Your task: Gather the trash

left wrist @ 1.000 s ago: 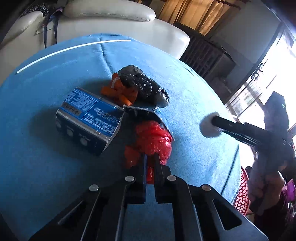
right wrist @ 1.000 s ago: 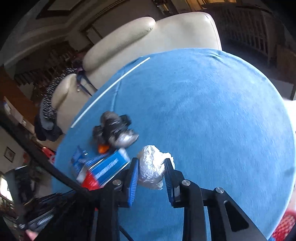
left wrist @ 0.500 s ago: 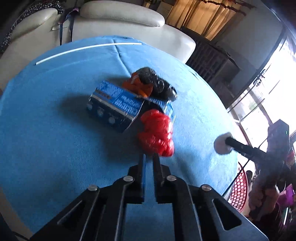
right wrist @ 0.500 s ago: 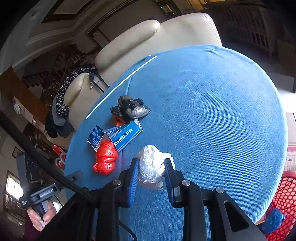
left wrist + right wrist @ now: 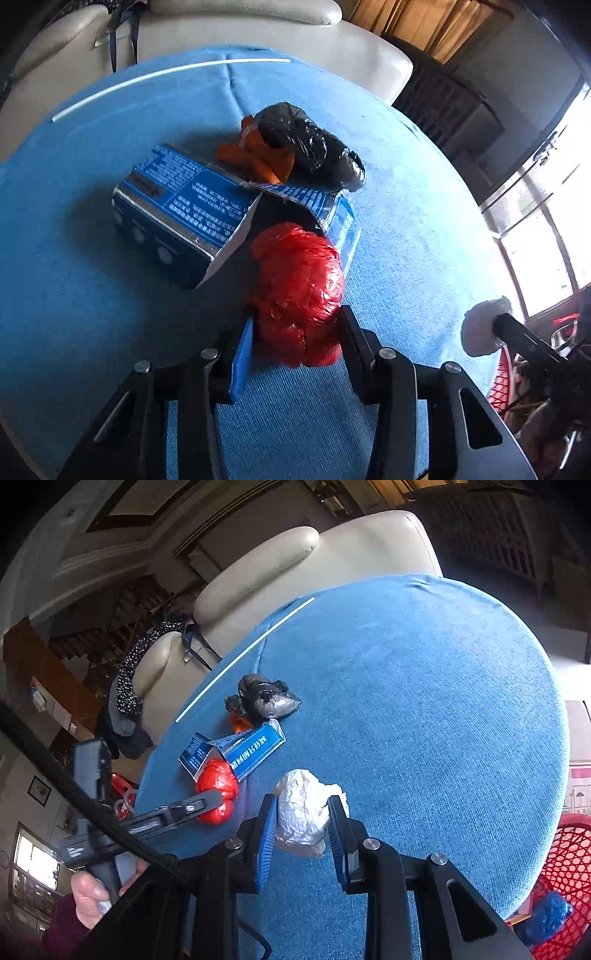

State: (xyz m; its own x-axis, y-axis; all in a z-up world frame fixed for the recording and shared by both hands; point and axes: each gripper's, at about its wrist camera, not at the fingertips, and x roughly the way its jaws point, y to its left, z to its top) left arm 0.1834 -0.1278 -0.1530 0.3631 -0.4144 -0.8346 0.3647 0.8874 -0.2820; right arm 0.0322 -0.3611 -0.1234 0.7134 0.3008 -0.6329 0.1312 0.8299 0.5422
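My left gripper (image 5: 295, 343) has just been opening around the red bag (image 5: 299, 291) mid-table, not yet pinched, while my right gripper (image 5: 301, 821) clenches the foil wad (image 5: 301, 812), so red goes next.

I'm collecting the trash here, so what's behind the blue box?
Behind the blue box lie an orange wrapper and a crumpled black bag. The box covers the wrapper's lower part; anything beneath stays hidden.

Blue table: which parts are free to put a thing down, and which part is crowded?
The blue table is bare across its wide stretch from the black bag and blue carton to the edge by the red basket. Crowded: the cluster of black bag, orange wrapper, carton and red bag, where the left tongs stand.
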